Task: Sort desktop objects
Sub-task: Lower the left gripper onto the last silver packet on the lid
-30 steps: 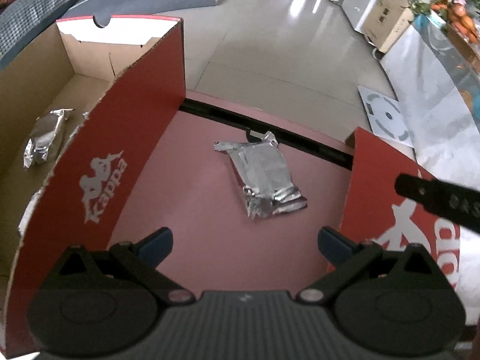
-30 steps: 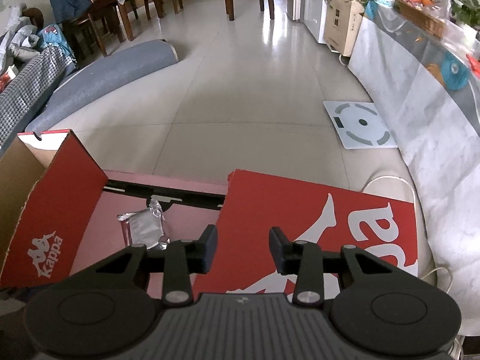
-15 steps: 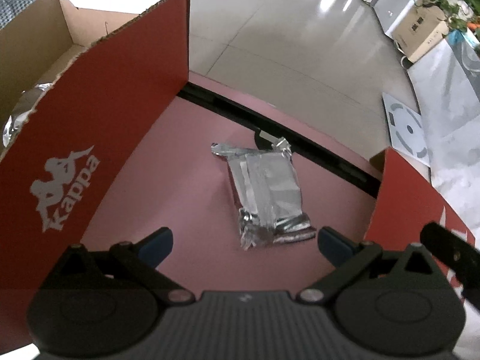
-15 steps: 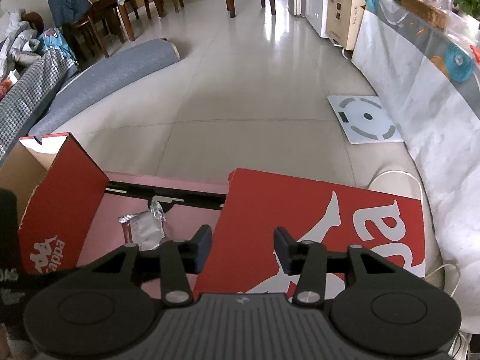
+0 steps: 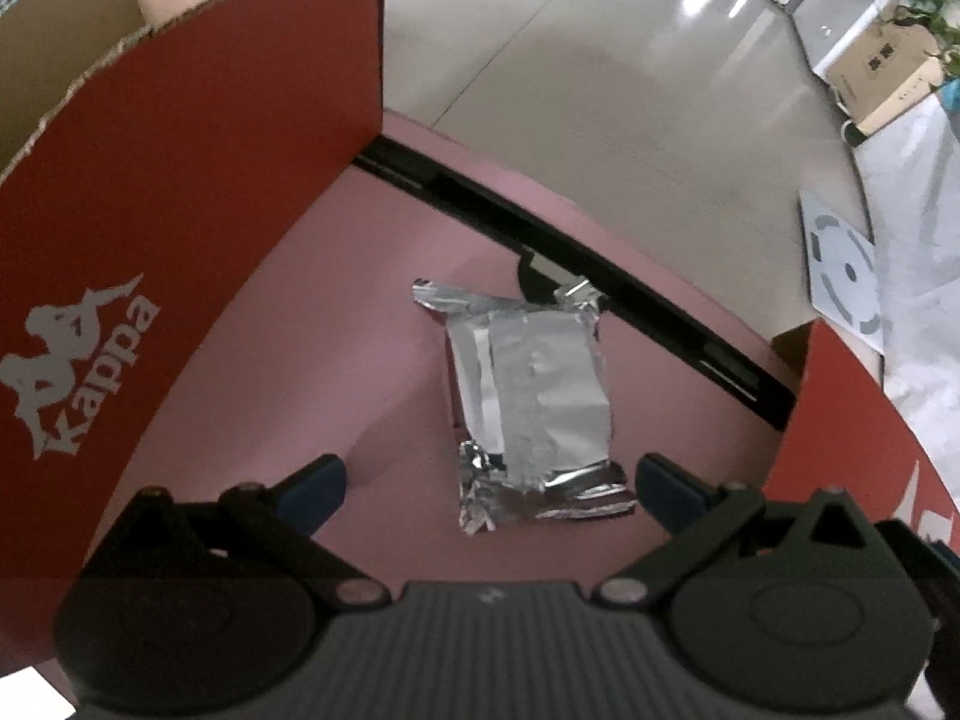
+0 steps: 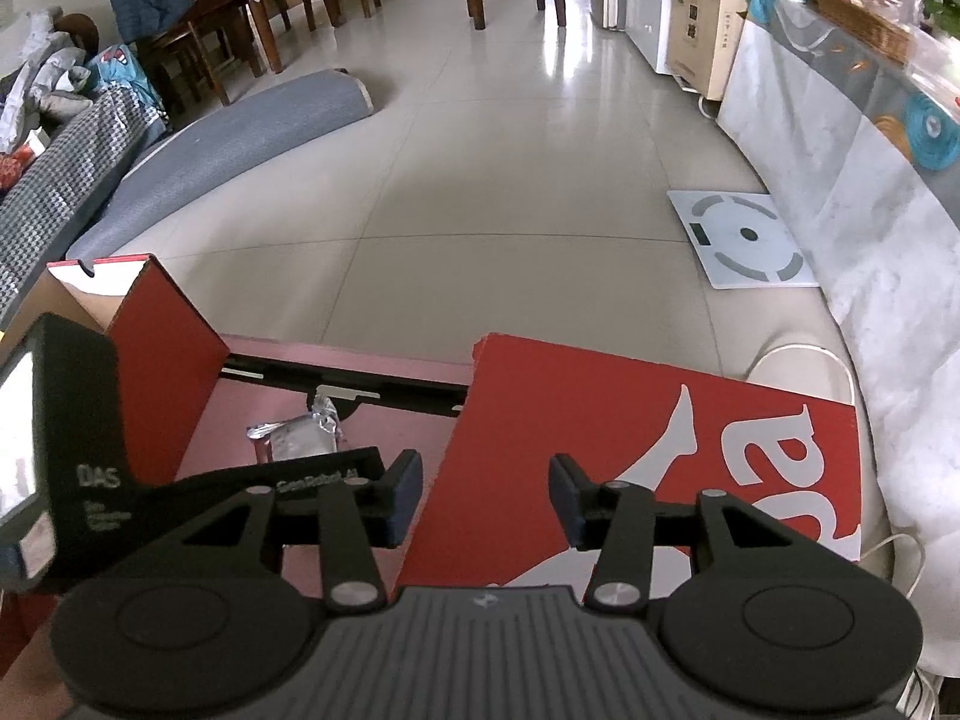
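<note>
The pink table [image 5: 288, 348] carries an upright red box [image 5: 180, 192] at nine o'clock and a flat red lid [image 6: 630, 438] at three. Between them lies the foil packet [image 5: 528, 402], long axis twelve to six. The left hand-held gripper [image 5: 489, 489], wide open and empty, is nearer, the packet's near end between its fingertips. The right hand-held gripper [image 6: 486, 495] hangs over the lid's edge, narrowed, holding nothing.

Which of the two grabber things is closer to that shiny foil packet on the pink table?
Left. The left gripper hangs right over the foil packet, fingers spread either side of its near end. The right gripper sits off to the packet's right, over the red box lid.
</note>
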`<state>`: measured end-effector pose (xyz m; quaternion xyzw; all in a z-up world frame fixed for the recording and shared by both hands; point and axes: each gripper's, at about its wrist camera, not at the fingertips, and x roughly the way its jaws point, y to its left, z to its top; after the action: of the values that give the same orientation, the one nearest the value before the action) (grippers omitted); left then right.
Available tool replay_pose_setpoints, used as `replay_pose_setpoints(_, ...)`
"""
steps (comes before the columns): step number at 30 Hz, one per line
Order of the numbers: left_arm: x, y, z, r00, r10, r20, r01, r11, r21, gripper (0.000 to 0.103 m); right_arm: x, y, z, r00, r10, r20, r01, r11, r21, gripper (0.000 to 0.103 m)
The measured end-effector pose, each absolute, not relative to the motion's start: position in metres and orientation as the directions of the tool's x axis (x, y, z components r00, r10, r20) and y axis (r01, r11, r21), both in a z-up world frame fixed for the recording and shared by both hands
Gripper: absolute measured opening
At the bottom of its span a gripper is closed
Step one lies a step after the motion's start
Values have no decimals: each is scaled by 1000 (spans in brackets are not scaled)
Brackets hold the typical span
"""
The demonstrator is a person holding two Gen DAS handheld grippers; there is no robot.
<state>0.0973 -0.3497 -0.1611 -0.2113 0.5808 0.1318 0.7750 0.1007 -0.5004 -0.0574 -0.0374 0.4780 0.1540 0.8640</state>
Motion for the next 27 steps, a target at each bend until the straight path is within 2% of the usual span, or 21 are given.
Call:
replay_pose_setpoints(14, 103, -354, -163, 329, 15, -944, -386, 915, -120, 101, 102, -495, -59, 488, 224, -843, -309, 948, 74, 46)
replay_pose_setpoints(21, 100, -349, -155, 364, -6, -931, -328, 935, -135, 81, 101, -493, -59, 487, 221, -845, -309, 949, 70, 46)
replay_pose_setpoints(23, 94, -346, -152, 370, -16, -929, -302, 943, -137, 70, 101, -493, -60, 485, 216, -847, -307, 949, 66, 46)
replay_pose_setpoints(27, 81, -339, -149, 371, -33, -928, -255, 957, -136, 63, 101, -492, -60, 484, 212, -849, -307, 950, 63, 46)
